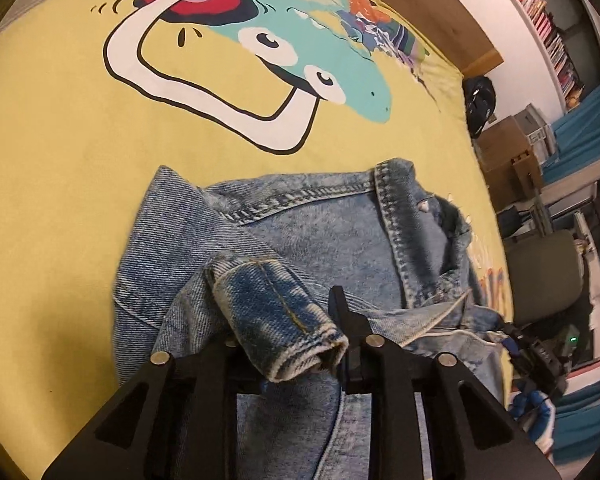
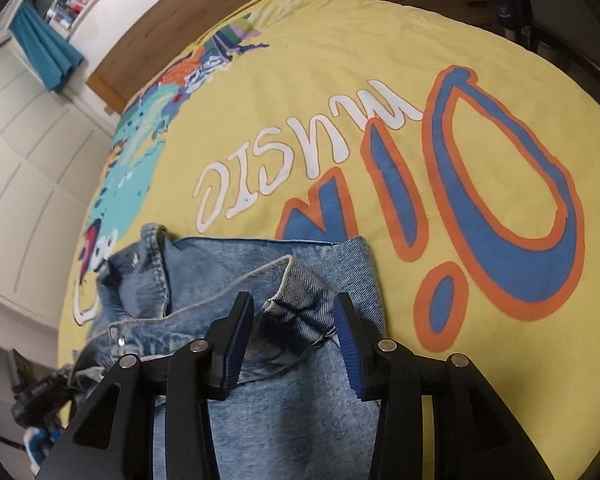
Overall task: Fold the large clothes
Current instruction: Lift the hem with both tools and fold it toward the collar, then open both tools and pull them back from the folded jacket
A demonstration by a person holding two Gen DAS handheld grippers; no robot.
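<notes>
A light-blue denim jacket [image 1: 320, 232] lies on a yellow printed bedspread [image 1: 60, 160]. In the left wrist view my left gripper [image 1: 284, 332] has its jaws wide apart with the jacket's sleeve cuff [image 1: 276, 320] lying between them. The left finger is hidden under the cuff; the right finger [image 1: 340, 312] shows beside it. In the right wrist view the jacket [image 2: 284, 400] lies below my right gripper [image 2: 296, 332], which is open, its blue pads [image 2: 348, 340] on either side of a folded sleeve cuff [image 2: 292, 308] without touching it.
The bedspread [image 2: 340, 100] carries a lizard cartoon and large lettering. A wooden bed frame [image 2: 148, 28] runs along the far edge. Bookshelves [image 1: 548, 28], boxes [image 1: 508, 148] and a chair [image 1: 544, 280] stand to the right. White cupboard doors [image 2: 28, 160] stand to the left.
</notes>
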